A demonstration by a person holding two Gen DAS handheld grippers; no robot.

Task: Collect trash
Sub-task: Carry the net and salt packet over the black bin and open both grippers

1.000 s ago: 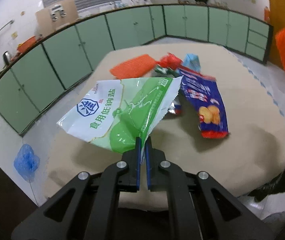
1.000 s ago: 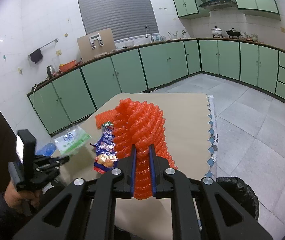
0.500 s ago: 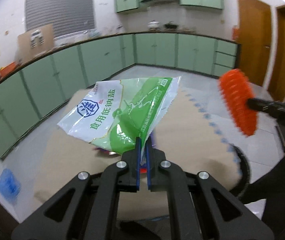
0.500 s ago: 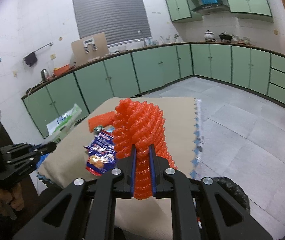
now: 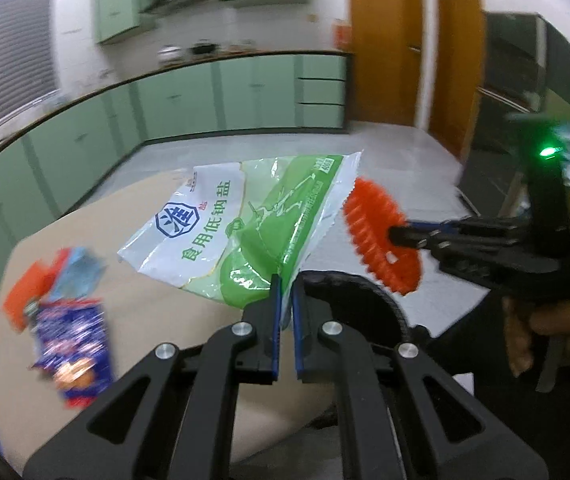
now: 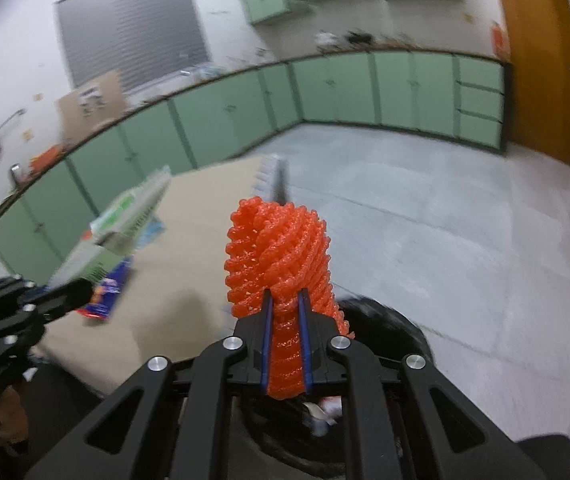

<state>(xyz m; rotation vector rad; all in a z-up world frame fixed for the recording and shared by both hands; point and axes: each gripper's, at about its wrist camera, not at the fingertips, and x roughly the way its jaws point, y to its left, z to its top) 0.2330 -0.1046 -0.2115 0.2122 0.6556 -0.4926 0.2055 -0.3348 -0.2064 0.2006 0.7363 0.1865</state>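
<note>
Your left gripper [image 5: 285, 280] is pinched tight on the corner of a green and white salt bag [image 5: 245, 232], holding it in the air above the table [image 5: 173, 312], while your right gripper [image 6: 285, 300] is closed around an orange foam net [image 6: 279, 256] and hangs over the black bin [image 6: 397, 328] beside the table's edge. In the left view the bin's dark rim [image 5: 365, 292] sits just beyond the bag, between the two grippers. More trash waits on the table: a blue snack wrapper [image 5: 73, 344] and what looks like an orange scrap [image 5: 25, 300] near it, though motion blur makes that pile hard to read. The step in hand appears to be the drop. Bring each item squarely over the bin's mouth before you open, since the light bag can flutter sideways and the springy net may bounce off the rim. Lower both close to the opening, release one at a time, and keep the grippers from knocking together.
</note>
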